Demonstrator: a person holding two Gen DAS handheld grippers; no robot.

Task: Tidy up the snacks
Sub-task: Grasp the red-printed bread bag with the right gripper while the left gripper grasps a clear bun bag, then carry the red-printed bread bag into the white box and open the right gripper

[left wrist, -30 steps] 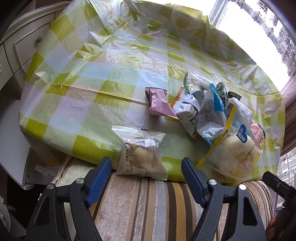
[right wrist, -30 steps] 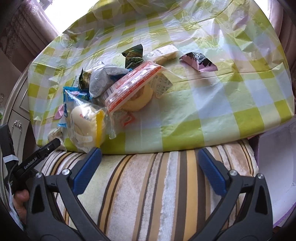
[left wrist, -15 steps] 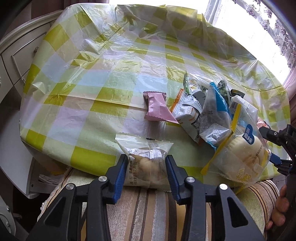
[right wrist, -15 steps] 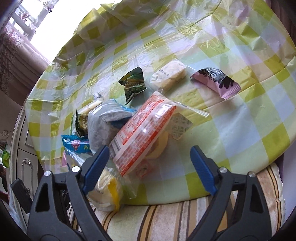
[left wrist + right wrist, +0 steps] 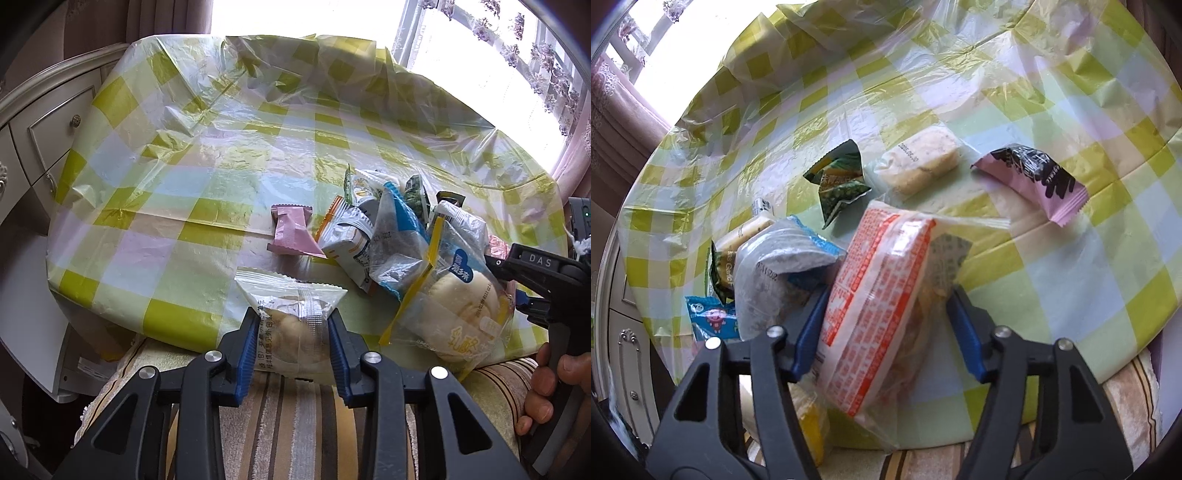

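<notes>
Clear-wrapped bun pkt (image 5: 295,328) sits at bottom centre of the left wrist view, on the near edge of the checked tablecloth (image 5: 192,177), partly over the striped cushion (image 5: 295,424). It is pinched by the left gripper (image 5: 292,341): blue pads pressed on both sides, wrapper squeezed in, jaws just closed down onto it. Grip looks set.

Red-printed pkt (image 5: 875,306) fills the centre-bottom of the right wrist view, leaning on the snack pile. The right gripper (image 5: 886,325) is seen straddling it; jaws have just been closing w/ the pkt between them. Left pad is against the wrapper; right pad is at the crinkled clear edge, firm contact not certain, so not yet counted as a hold.

Outward: grey-and-blue bag (image 5: 775,269) just left of the red pkt, touching it; green foil pkt (image 5: 842,184) above; pale cake bar (image 5: 919,162) upper centre; pink wafer pkt (image 5: 1038,181) upper right, well apart. In the left view the yellow-trimmed bread bag (image 5: 454,310) lies at right, w/ the other gripper's handle and a hand (image 5: 554,384) at the right edge.

Step judged: pick-up phase, both sides, sorting barely begun. Next: right squeeze to be finished, then both pkts lifted clear. Care needed, since soft buns crush and the slick wrapper may slip or drag neighbours along.
</notes>
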